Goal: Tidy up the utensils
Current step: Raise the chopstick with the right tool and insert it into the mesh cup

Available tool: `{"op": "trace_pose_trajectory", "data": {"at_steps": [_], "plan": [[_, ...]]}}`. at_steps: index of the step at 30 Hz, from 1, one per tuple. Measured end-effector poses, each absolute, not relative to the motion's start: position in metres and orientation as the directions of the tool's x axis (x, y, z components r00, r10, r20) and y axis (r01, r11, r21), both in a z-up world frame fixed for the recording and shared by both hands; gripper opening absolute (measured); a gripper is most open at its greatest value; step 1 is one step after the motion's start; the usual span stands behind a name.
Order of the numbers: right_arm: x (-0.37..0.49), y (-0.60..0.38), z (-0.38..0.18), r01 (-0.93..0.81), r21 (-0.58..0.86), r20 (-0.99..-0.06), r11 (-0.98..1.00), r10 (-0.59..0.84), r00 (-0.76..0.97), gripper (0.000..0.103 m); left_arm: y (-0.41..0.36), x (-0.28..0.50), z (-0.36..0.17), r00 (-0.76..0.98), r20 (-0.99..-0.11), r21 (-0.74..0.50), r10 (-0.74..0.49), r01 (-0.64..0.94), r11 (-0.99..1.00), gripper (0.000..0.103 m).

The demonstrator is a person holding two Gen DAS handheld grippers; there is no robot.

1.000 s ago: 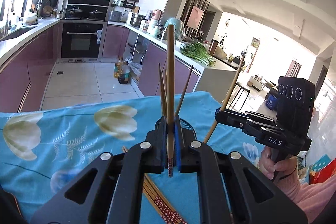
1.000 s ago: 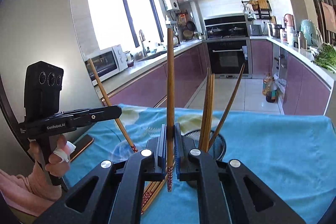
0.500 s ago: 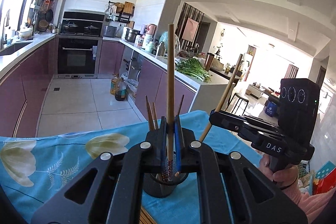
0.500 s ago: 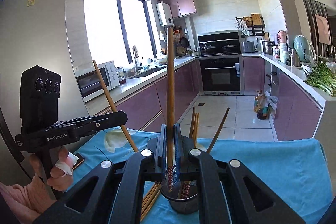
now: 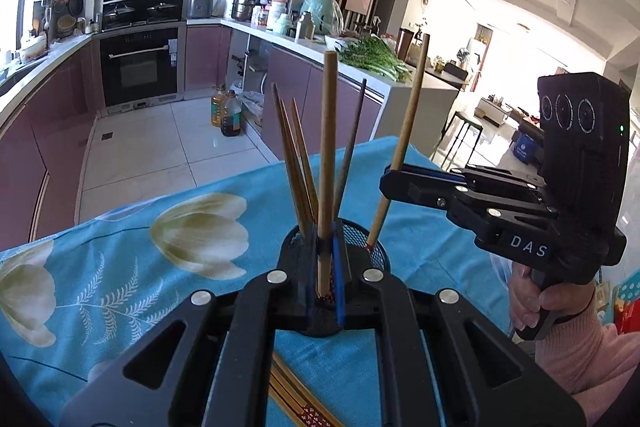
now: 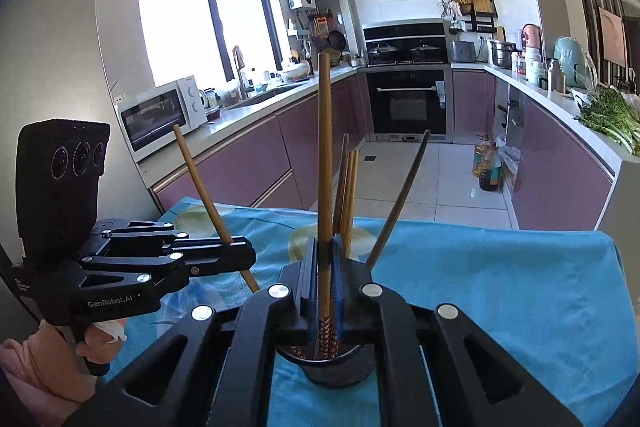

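Two tongs (image 5: 325, 267) (image 6: 325, 283) each pinching a chopstick (image 5: 327, 155) (image 6: 324, 163), over crowded mesh holder (image 5: 360, 239), blue tablecloth (image 5: 120, 259)

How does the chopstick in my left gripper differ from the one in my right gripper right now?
The left gripper's chopstick stands nearly upright between its fingers; the right gripper's chopstick leans. The left one's patterned tip is low at the mesh holder; the right one's tip hangs by the rim. Both are light wood, clamped tip-down.

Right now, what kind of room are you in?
A home kitchen, it seems: a built-in oven, a microwave on the counter, and green vegetables by the wall.
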State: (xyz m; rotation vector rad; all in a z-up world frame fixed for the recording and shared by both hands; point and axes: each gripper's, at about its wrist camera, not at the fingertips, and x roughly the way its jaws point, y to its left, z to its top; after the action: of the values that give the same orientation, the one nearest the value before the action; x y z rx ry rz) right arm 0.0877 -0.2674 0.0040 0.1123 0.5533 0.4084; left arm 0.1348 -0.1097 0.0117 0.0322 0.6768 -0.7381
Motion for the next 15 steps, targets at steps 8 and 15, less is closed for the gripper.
{"op": "trace_pose_trajectory", "data": {"at_steps": [8,15], "plan": [[0.104,-0.262,-0.016,-0.328,0.221,-0.569,0.919,0.394,0.721,0.007,-0.117,0.145,-0.003,0.494,-0.636,-0.202,-0.593,0.636,0.745,0.008],[0.107,-0.266,-0.023,-0.309,0.259,-0.569,0.915,0.403,0.717,0.008,-0.125,0.164,-0.010,0.502,-0.658,-0.198,-0.561,0.603,0.773,0.009]]}}
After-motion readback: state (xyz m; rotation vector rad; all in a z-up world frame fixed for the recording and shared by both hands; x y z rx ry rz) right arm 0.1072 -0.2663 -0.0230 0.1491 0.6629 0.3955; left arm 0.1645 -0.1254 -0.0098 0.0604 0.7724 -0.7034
